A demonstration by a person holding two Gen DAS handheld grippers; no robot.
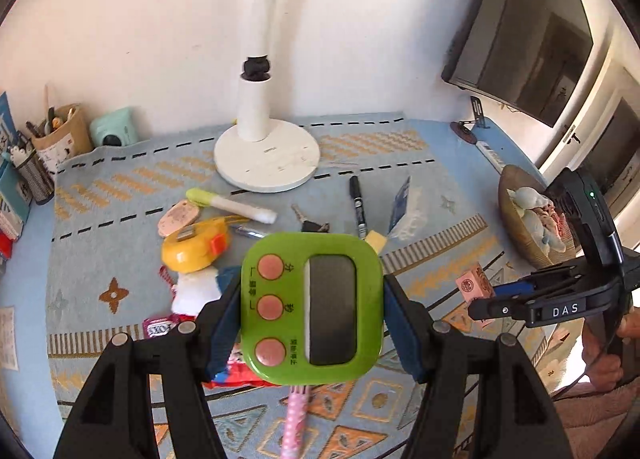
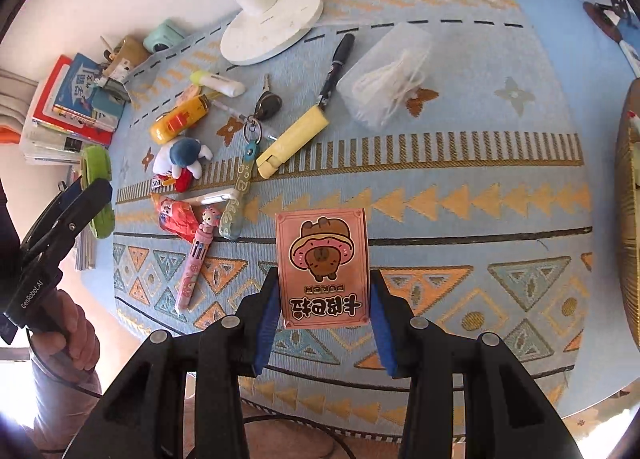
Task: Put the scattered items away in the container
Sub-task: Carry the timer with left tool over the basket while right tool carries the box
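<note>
From the left wrist view, the left hand-held gripper (image 1: pixel 312 309) is clamped on a green timer (image 1: pixel 311 307), its blue pads pressing the two side edges so the face with buttons and screen points up at the camera. It is lifted clear of the patterned cloth (image 1: pixel 420 147) covering the tabletop, probably so it can travel over the clutter rather than plough through it. Below lie a yellow tape measure (image 1: pixel 194 249), a highlighter (image 1: pixel 232 205), keys (image 1: pixel 310 221), a black marker (image 1: pixel 358 205) and a pink pen (image 1: pixel 296 419). The woven basket (image 1: pixel 520 219), seemingly the container, sits at the right edge with soft items already inside. The right hand-held gripper (image 1: pixel 480 301) hangs between timer and basket, so the direct route is partly taken.

From the right wrist view, the right hand-held gripper (image 2: pixel 324 295) holds a pink card box (image 2: pixel 323 267) by its long sides, upright and off the cloth. Only the basket's rim (image 2: pixel 628 195) shows, far right. The cloth between is bare, giving open room; the clear plastic box (image 2: pixel 386 71) lies well behind that path. The lamp base (image 2: pixel 272 25) stands at the back, and the scattered items cluster to the left.
</note>
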